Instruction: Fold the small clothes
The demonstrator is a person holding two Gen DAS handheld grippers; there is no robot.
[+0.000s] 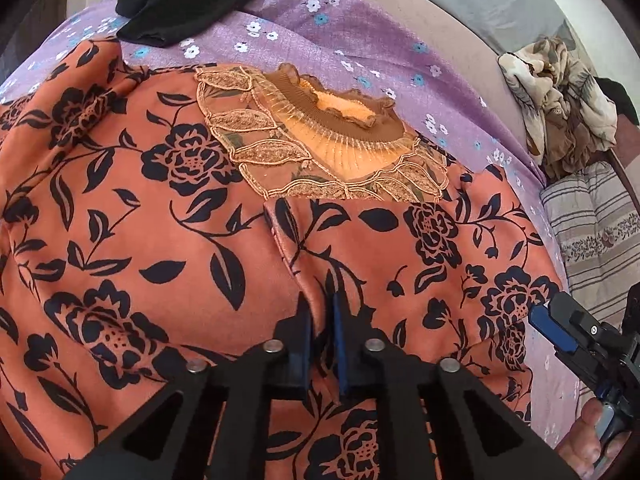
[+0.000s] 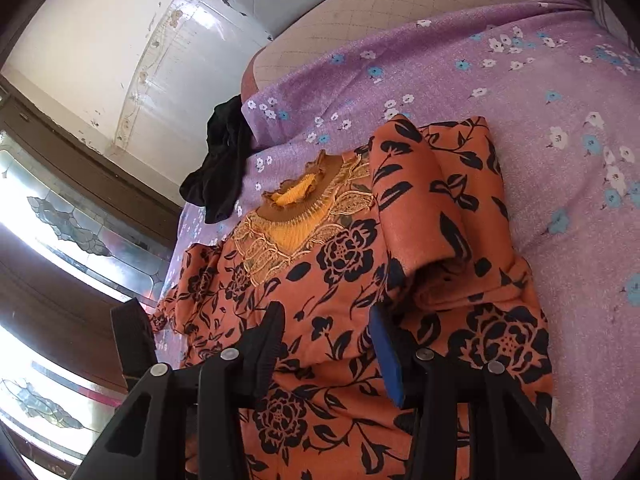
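An orange top with black flower print point(image 1: 168, 216) lies spread on the purple flowered bedsheet point(image 1: 320, 36), its lace collar point(image 1: 320, 128) pointing away. Its right sleeve side is folded inward over the body point(image 2: 432, 216). My left gripper point(image 1: 320, 316) is shut on a fold of the orange top near its lower middle. My right gripper point(image 2: 326, 324) is open, just above the top's front point(image 2: 332, 280), holding nothing. The right gripper also shows in the left wrist view point(image 1: 560, 328) at the garment's right edge.
A black garment point(image 1: 188, 0) lies at the far edge of the sheet, also in the right wrist view point(image 2: 220, 168). A crumpled beige patterned cloth point(image 1: 560, 96) and a striped cushion point(image 1: 596, 232) sit to the right. A wall and glass door point(image 2: 60, 220) stand beyond the bed.
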